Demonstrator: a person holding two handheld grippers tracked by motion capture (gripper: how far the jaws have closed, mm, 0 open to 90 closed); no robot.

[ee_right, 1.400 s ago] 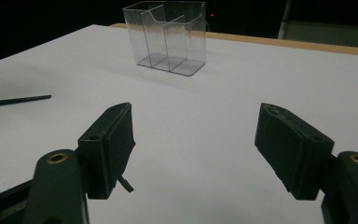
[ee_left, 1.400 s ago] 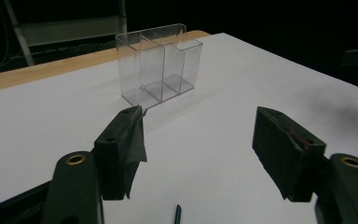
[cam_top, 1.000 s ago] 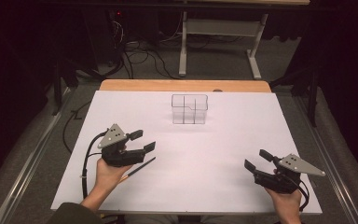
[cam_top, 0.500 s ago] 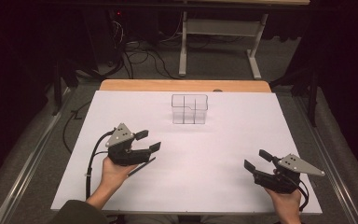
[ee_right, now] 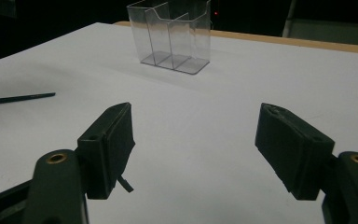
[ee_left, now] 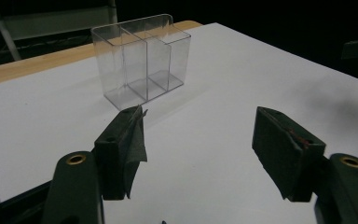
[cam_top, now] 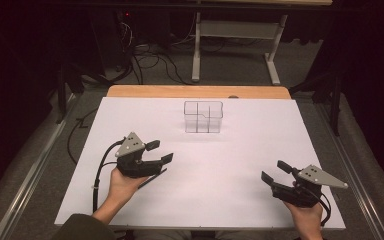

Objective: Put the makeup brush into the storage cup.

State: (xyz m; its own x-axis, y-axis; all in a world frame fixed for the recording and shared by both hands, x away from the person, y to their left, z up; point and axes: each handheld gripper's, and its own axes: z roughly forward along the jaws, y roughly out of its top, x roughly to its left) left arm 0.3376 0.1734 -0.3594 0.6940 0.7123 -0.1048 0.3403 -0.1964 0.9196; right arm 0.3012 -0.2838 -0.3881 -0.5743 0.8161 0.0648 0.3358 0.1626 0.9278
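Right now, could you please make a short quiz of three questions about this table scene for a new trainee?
1. True or false: the clear divided organizer stands upright on the white table cover, toward the far side.
2. The thin dark pencil-like stick lies nearest to which gripper? A) the left gripper B) the right gripper C) midway between both
3. Fill in: the fingers of both grippers are ____ and hold nothing.

Key: 1 true; 2 A (in the high view the stick lies under the left gripper); 3 open.
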